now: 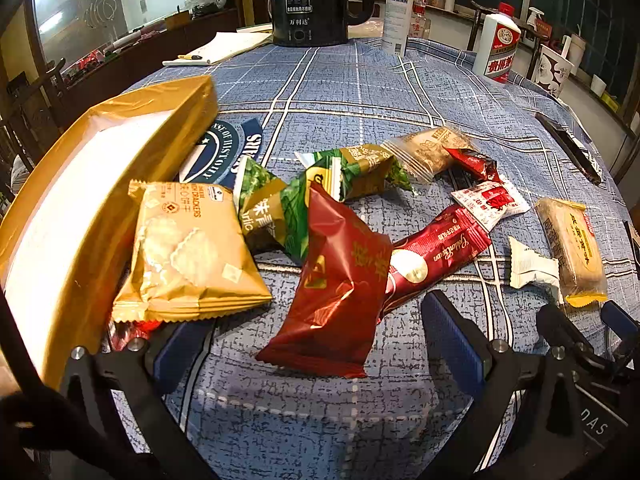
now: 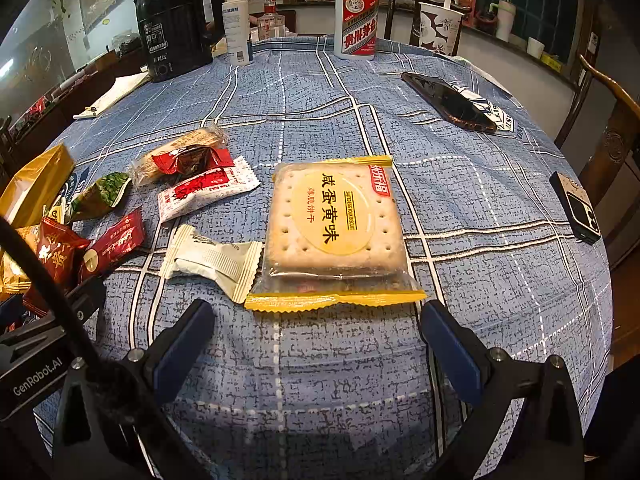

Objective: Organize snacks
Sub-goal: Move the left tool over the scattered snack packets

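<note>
Several snack packets lie on the blue checked tablecloth (image 1: pixel 360 92). In the left wrist view a gold box (image 1: pixel 92 184) with a white inside stands at the left. A gold cracker packet (image 1: pixel 188 252) leans by it, and a dark red packet (image 1: pixel 336 284) lies straight ahead of my open, empty left gripper (image 1: pixel 316 344). In the right wrist view a yellow-edged biscuit packet (image 2: pixel 336 232) lies just ahead of my open, empty right gripper (image 2: pixel 316 336), with a small white packet (image 2: pixel 216 260) to its left.
At the table's far side stand a black kettle (image 2: pixel 176 24), a white spray bottle (image 2: pixel 236 20), a white liquor bottle (image 2: pixel 356 20) and a paper cup (image 2: pixel 440 28). A dark phone (image 2: pixel 452 100) and a small device (image 2: pixel 580 208) lie at the right. A wooden chair (image 2: pixel 612 128) stands beyond.
</note>
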`<act>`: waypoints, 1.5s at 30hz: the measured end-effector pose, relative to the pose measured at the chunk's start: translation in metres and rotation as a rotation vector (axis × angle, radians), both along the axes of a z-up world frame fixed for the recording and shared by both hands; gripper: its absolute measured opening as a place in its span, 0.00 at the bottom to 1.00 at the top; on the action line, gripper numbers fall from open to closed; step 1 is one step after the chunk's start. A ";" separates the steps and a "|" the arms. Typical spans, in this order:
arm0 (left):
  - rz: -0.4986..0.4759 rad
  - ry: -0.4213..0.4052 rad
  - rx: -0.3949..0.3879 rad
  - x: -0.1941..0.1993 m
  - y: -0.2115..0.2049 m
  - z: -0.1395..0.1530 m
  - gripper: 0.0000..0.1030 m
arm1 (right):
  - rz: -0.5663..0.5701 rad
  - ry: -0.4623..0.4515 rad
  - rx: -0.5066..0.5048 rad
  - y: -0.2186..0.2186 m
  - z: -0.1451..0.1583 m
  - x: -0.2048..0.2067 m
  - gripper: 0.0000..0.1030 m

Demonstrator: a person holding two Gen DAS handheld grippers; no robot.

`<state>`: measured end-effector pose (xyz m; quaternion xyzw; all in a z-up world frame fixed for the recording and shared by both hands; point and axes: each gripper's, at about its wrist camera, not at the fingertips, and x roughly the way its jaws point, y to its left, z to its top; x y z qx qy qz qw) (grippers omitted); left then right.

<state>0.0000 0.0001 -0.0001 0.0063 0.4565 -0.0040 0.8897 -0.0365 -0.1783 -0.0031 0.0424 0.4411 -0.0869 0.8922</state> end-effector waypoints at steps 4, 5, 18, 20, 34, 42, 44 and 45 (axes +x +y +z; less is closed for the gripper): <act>-0.001 0.000 0.000 0.000 0.000 0.000 1.00 | 0.000 0.000 0.000 0.000 0.000 0.000 1.00; -0.017 0.001 0.003 0.000 -0.002 0.000 1.00 | 0.000 0.000 0.000 0.000 0.000 0.000 1.00; -0.020 0.000 0.000 -0.001 -0.005 0.001 1.00 | 0.000 0.000 0.002 0.000 0.000 0.000 1.00; -0.020 0.000 0.000 -0.001 -0.005 0.001 1.00 | 0.000 -0.001 0.002 0.000 0.000 0.000 1.00; -0.020 0.000 0.000 -0.001 -0.005 0.001 1.00 | 0.000 -0.001 0.001 0.000 -0.001 0.000 1.00; -0.016 0.012 0.001 -0.002 -0.007 0.000 1.00 | -0.009 0.004 0.009 -0.003 -0.002 -0.004 1.00; -0.048 0.028 0.003 -0.002 -0.005 0.001 1.00 | 0.011 0.018 0.011 -0.002 -0.002 -0.001 1.00; -0.059 0.034 0.005 -0.002 -0.004 0.001 1.00 | 0.023 0.023 0.010 -0.002 -0.002 0.001 1.00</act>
